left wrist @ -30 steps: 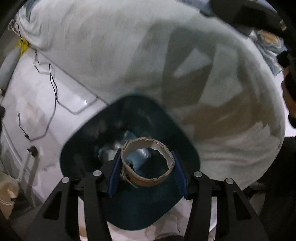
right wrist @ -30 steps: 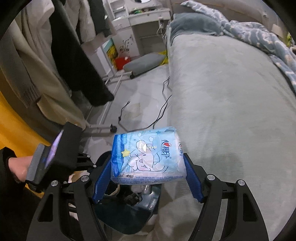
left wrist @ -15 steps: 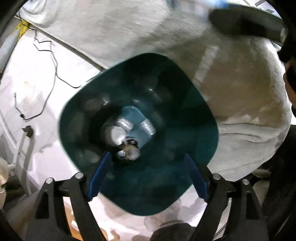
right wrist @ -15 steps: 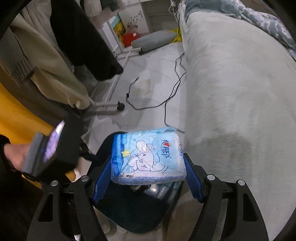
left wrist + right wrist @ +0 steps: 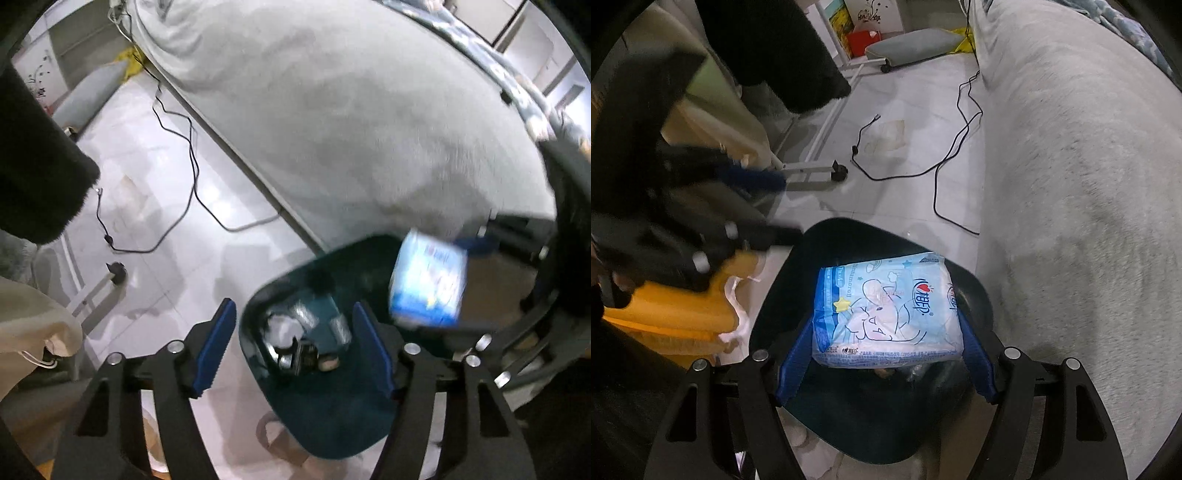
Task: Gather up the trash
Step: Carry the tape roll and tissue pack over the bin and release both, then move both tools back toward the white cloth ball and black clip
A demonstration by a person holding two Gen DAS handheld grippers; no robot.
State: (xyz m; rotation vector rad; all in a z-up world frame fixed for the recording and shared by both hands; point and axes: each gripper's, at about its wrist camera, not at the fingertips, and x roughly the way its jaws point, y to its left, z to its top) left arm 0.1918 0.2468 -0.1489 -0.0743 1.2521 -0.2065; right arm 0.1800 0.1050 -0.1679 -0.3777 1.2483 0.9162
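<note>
A dark teal bin [image 5: 332, 424] stands on the floor against the bed, with crumpled wrappers [image 5: 295, 332] at its bottom. My left gripper [image 5: 295, 343] hovers over the bin's left rim, its jaws closing with nothing between them. My right gripper [image 5: 886, 332] is shut on a light blue tissue pack [image 5: 886, 314] and holds it over the bin's mouth [image 5: 783, 288]. The left wrist view shows that pack [image 5: 428, 284], blurred, above the bin's right side. In the right wrist view, one blue pad [image 5: 757, 178] of my left gripper blurs past at the left.
A grey-covered bed [image 5: 1071, 184] runs along the right. A black cable [image 5: 945, 155] trails over the tiled floor. Hanging clothes [image 5: 768, 48] and a white rack leg [image 5: 812, 173] stand left of the bin, beside a yellow bundle [image 5: 672, 306].
My left gripper let go of the cardboard ring over the bin, opened, and swung left off the bin's middle. The right gripper sank with the tissue pack until it hung over the bin.
</note>
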